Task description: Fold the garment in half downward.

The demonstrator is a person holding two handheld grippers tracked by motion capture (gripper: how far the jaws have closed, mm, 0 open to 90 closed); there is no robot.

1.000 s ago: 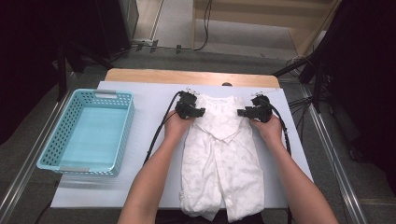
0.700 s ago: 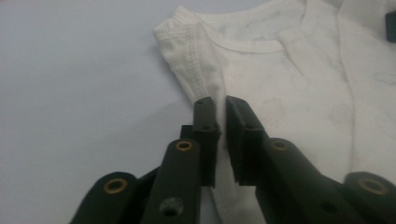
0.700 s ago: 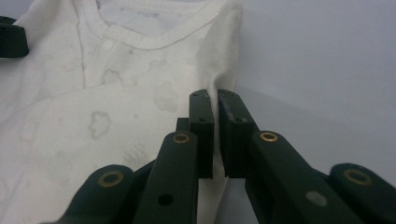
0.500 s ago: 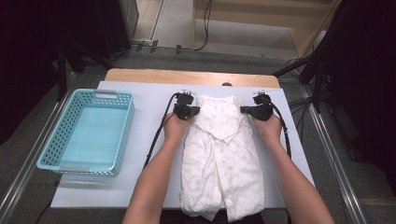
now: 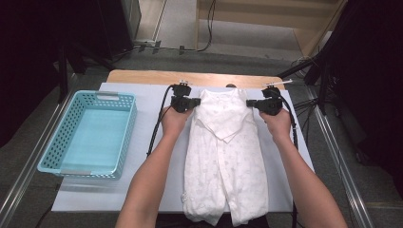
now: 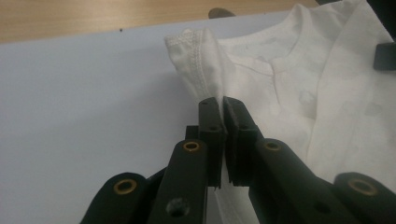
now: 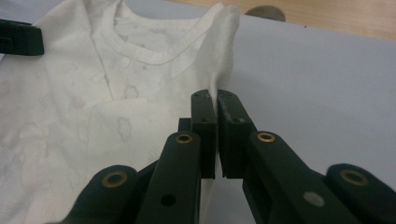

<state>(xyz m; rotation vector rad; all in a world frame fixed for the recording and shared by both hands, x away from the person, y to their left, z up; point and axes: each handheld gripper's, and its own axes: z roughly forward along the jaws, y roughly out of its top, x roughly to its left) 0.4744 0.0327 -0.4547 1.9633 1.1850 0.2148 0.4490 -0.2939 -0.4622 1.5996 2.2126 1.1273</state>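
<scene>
- At the far end of the white, faintly printed cotton baby romper (image 5: 223, 156), each shoulder is pinched by one of the two black hand-held grippers.
- The romper lies flat and face up along the middle of the white-covered bench (image 5: 142, 190), neckline away from the person, its legs reaching the near edge.
- The left gripper (image 6: 220, 103) has just been closing its jaws; in the left gripper view they clamp a fold of the romper's stitched shoulder edge, which stands up above the tips.
- The right gripper (image 7: 212, 96) has likewise just been closing, and in the right gripper view its jaws nip the opposite shoulder seam, cloth drawn up into a ridge between them.
- Seen from the high view, both hands sit level with the romper's collar, one on either side of it.
- A light blue plastic lattice basket (image 5: 62, 142) stands well to the left of the romper, with nothing in it.
- My reading: the grasp on both shoulders is made, and the shoulder cloth is only starting to lift off the bench.
- What is left, as I judge it, is nearly everything: folding the romper's top down over its body, folding again, and probably placing it in the basket.
</scene>
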